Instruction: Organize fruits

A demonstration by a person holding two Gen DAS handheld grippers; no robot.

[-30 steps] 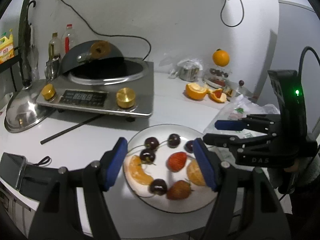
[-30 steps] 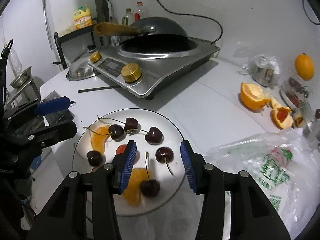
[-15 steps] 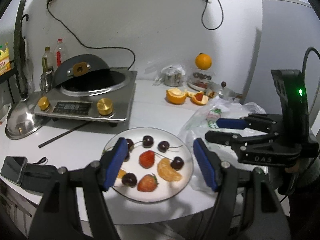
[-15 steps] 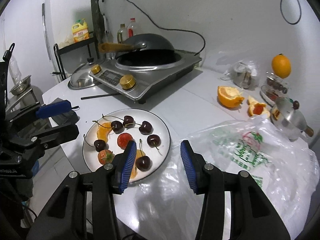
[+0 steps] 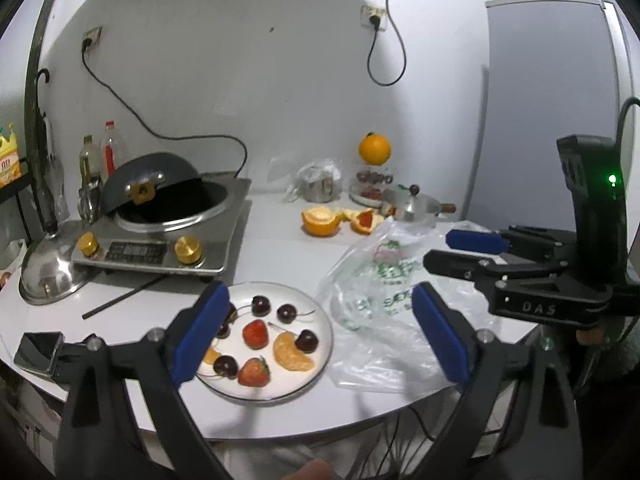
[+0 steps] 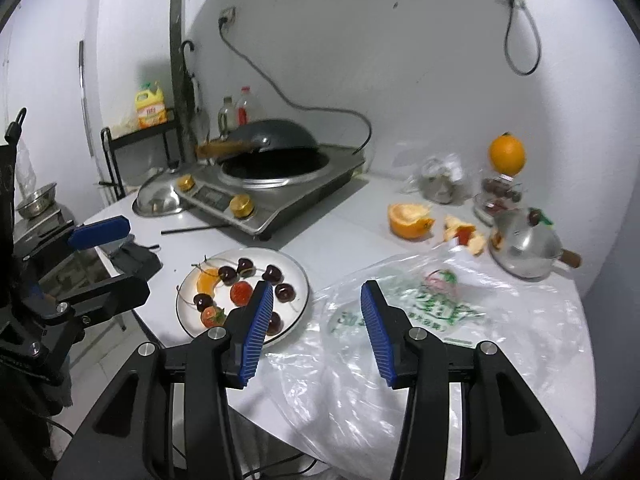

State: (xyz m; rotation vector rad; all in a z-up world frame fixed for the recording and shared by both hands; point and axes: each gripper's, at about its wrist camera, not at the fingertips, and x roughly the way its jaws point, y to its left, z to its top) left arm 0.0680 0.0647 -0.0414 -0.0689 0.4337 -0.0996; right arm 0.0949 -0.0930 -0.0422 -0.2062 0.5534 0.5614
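A: Which step is in hand?

B: The arranging looks finished — the white plate [image 5: 324, 344] near the front edge of the surface [image 5: 280, 256] carries dark cherries [image 5: 261, 306], two strawberries [image 5: 255, 333] and mandarin segments [image 5: 293, 355], spaced apart. Both grippers stand clear of it, above the surface edge.

A: State of the fingers?

B: The left gripper [image 5: 320, 336] has just been opening; its blue pads are spread wide with nothing between them. The right gripper [image 6: 316, 332] is partly open and likewise empty, over the edge of the clear plastic bag [image 6: 420, 320] beside the plate.

A: What does the next move call for?

B: Probably a choice — either stop, or reach past the bag to the peeled orange halves [image 6: 410, 220] and the whole orange [image 6: 507, 155] perched on a jar at the back. That reach must clear the steel pot lid [image 6: 524, 242].

A: Any legible writing?

B: "DAS" on the right gripper's body, seen from the left wrist view. The bag's green print and the yellow bottle's [image 6: 151, 109] label are too blurred to read.
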